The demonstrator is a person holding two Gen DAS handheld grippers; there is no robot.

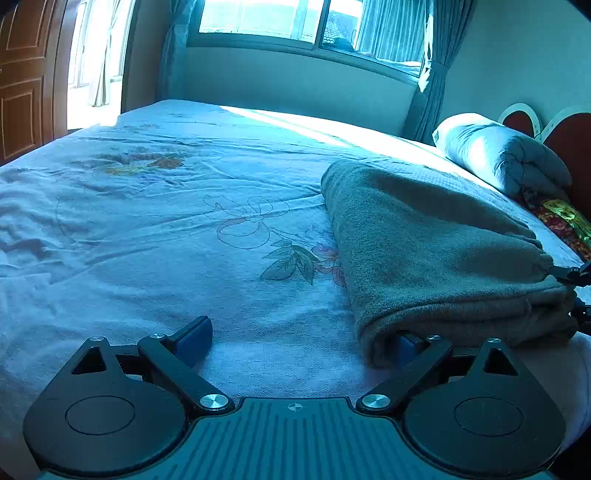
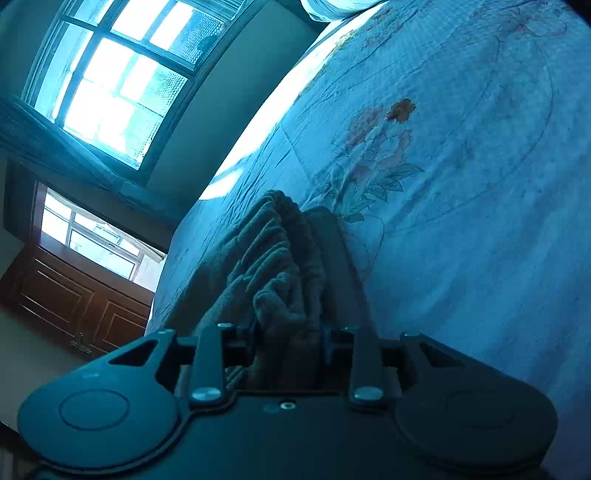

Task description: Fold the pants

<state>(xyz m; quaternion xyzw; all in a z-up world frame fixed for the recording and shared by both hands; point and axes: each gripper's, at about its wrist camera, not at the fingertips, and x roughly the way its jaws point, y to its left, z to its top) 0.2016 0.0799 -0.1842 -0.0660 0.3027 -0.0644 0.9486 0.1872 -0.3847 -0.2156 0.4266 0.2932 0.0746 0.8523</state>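
Soft grey fleece pants (image 1: 436, 254) folded on flowered blue bedsheet (image 1: 166, 240), right gripper (image 2: 284, 354) pinching bunched waistband, left gripper (image 1: 303, 339) wide open beside near fold; best lifted slowly, edges even.

Home bedroom. Large bed (image 1: 184, 229) with a floral-print sheet fills both views; rolled duvet (image 1: 502, 155) and patterned pillow (image 1: 561, 218) sit against a red-and-white headboard (image 1: 569, 136). Wide window (image 1: 280, 18) behind the bed, curtains (image 1: 436, 74) tied back at its side. Panelled wooden door (image 1: 22, 81) on the left, second window (image 2: 92, 240) beside it.
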